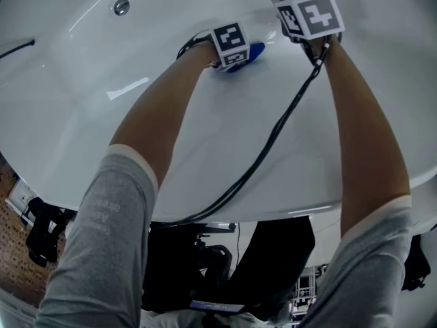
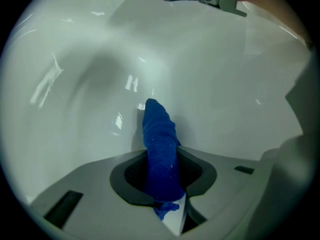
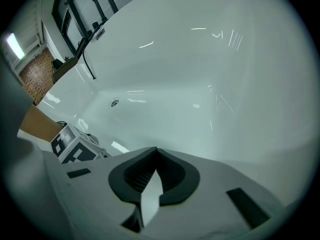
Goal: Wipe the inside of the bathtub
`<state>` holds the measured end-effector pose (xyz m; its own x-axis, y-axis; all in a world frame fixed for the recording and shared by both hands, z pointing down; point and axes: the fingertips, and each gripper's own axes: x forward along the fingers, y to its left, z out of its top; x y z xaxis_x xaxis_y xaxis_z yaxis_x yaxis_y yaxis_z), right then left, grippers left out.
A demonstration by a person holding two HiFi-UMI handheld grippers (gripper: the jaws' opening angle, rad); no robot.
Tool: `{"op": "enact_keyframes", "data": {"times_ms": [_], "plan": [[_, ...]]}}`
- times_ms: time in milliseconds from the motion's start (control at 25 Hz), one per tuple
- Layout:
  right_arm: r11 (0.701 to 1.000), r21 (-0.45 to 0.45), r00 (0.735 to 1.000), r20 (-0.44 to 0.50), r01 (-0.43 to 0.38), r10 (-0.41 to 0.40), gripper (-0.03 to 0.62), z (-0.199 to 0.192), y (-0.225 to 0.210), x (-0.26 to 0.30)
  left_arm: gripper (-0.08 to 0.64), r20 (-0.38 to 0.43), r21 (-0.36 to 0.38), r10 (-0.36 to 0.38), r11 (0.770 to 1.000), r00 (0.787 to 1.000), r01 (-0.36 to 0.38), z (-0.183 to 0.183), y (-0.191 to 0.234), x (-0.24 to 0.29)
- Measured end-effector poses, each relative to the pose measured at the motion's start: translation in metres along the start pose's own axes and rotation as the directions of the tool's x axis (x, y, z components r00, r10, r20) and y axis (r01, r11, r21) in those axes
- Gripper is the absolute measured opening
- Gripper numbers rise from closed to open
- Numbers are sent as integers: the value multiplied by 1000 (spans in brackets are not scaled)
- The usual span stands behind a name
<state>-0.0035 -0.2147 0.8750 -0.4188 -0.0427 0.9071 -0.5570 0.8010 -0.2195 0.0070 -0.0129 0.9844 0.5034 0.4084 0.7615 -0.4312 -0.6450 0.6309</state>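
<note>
I lean over a white bathtub (image 1: 95,135) with both arms down inside it. My left gripper (image 1: 232,46) is shut on a blue cloth (image 2: 161,151), whose free end presses against the tub's white inner wall (image 2: 210,84); a bit of the blue cloth (image 1: 251,52) shows beside the marker cube. To the right of it, my right gripper (image 1: 311,16) hangs over the tub's inside with its jaws shut and nothing between them. In the right gripper view the left gripper's marker cube (image 3: 72,145) sits low at the left.
A round metal overflow fitting (image 1: 121,6) sits on the tub wall at upper left, also seen as a small drain fitting (image 3: 115,102). A black cable (image 1: 273,139) runs from the right gripper over the tub rim. A black faucet (image 3: 82,9) stands at the far end.
</note>
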Motion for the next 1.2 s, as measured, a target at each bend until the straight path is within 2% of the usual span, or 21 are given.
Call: {"op": "enact_keyframes", "data": {"times_ms": [240, 360, 480, 600, 720, 800, 880, 1040, 1200], "plan": [[1000, -3, 1000, 2, 4, -4, 9, -6, -2, -6, 115, -107, -23, 10, 1000, 994, -12, -42, 3, -4], [1000, -4, 1000, 6, 4, -4, 9, -6, 0, -5, 115, -103, -54, 11, 998, 995, -16, -55, 5, -5], [1000, -8, 1000, 13, 9, -8, 9, -2, 0, -6, 114, -119, -44, 13, 999, 993, -19, -51, 8, -7], [1000, -1, 1000, 16, 15, -15, 9, 1, -1, -5, 114, -90, -52, 59, 997, 994, -64, -31, 21, -14], [1000, 2, 1000, 15, 19, -19, 9, 0, -3, -5, 114, -104, -51, 88, 994, 991, -93, -20, 30, -18], [1000, 5, 1000, 14, 19, -19, 9, -1, -3, -5, 114, -101, -86, 97, 991, 990, -106, -22, 32, -19], [1000, 6, 1000, 13, 17, -17, 9, -2, -3, -4, 114, -115, -128, 111, 984, 987, -125, -35, 32, -21], [1000, 8, 1000, 8, 13, -13, 9, -8, -2, -7, 114, -214, -139, 109, 980, 971, -141, -78, 26, -22], [1000, 8, 1000, 12, 17, -17, 9, -7, -5, -7, 114, -217, -150, 130, 975, 967, -165, -91, 32, -28]]}}
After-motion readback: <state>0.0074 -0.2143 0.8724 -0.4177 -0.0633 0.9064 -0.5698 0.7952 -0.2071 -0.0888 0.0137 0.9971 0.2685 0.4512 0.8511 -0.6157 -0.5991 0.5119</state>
